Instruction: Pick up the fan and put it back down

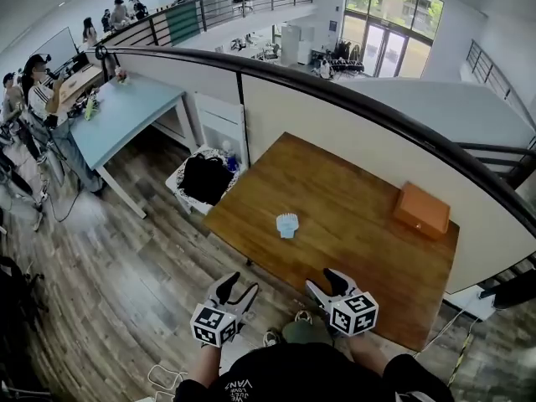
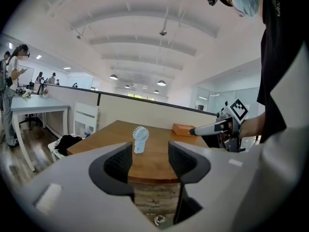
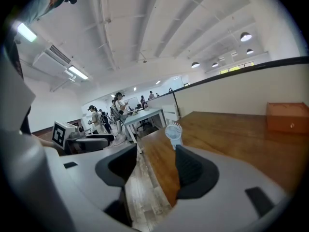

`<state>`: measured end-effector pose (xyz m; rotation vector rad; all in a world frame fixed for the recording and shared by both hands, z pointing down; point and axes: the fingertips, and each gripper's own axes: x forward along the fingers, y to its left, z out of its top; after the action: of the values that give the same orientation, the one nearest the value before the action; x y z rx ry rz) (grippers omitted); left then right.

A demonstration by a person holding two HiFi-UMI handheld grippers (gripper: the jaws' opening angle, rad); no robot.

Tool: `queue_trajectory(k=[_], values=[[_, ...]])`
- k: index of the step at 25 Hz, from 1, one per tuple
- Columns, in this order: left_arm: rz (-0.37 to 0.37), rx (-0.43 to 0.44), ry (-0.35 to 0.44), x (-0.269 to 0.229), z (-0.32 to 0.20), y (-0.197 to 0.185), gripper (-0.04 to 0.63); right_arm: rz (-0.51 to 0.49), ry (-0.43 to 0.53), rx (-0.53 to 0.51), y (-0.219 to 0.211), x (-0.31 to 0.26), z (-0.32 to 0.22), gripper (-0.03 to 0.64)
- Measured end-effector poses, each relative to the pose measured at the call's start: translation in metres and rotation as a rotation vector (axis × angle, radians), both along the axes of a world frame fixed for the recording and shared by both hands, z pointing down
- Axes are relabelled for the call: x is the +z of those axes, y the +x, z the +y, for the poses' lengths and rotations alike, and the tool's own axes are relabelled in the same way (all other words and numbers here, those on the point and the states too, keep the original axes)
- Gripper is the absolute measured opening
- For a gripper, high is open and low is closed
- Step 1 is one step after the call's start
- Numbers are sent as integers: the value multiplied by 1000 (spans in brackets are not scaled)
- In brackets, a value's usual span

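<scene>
My left tool and right tool hang part open and empty at lower centre, the fan standing upright on the surface above, between them, neither clearly nearer.

1. Fan: on surface, left of middle.
2. Box: on surface, 3 o'clock of fan, well apart.
3. Left gripper: off near edge, 7 o'clock of fan.
4. Right gripper: at near edge, 5 o'clock.
5. Bag: off surface, 10 o'clock.
</scene>
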<state>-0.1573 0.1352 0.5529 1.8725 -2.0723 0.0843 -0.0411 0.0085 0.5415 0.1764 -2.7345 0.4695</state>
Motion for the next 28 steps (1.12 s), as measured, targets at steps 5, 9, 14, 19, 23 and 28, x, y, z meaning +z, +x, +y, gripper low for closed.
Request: queue_trajectory(k=[5, 9, 14, 19, 23, 28], values=[[0, 43, -25, 7, -52, -10, 230, 20, 3, 11, 2, 4, -34, 219], [-12, 79, -58, 22, -94, -15, 239, 50, -7, 8, 6, 17, -64, 219], [-21, 76, -103, 38, -141, -27, 256, 72, -25, -13, 8, 26, -95, 219], [-41, 56, -159, 58, -169, -48, 276, 82, -42, -42, 4, 38, -113, 219], [-76, 74, -188, 63, -184, -61, 287, 101, -55, -62, 3, 46, -118, 219], [-127, 185, -222, 74, -200, -68, 322, 124, -79, -27, -1, 56, -123, 219]])
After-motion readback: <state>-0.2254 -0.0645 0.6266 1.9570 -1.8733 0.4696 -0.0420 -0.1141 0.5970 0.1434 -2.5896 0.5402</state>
